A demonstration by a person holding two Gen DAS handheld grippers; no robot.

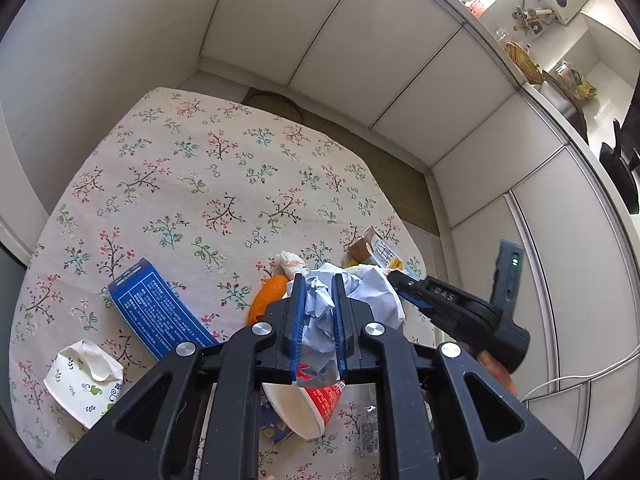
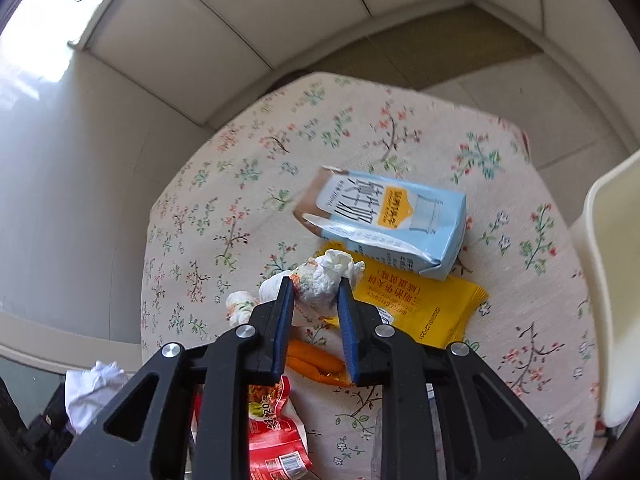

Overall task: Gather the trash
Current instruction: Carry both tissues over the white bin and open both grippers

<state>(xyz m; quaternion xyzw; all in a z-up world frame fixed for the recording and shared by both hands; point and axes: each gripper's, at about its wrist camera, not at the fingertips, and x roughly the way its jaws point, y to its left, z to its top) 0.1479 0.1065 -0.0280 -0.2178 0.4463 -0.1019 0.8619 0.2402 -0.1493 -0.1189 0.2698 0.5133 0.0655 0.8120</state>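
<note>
My left gripper is shut on a crumpled white paper ball and holds it above the floral table. Below it lie orange peel, a red paper cup, a blue box and a crushed white cup. My right gripper is around a stained crumpled tissue, its jaws touching both sides. Past it lie a light blue milk carton and a yellow snack wrapper. Orange peel and a red wrapper lie under the right gripper.
White cabinet doors stand behind the table. A white chair back stands at the table's right edge. The right gripper body shows in the left wrist view. A second crumpled tissue lies left of the right gripper.
</note>
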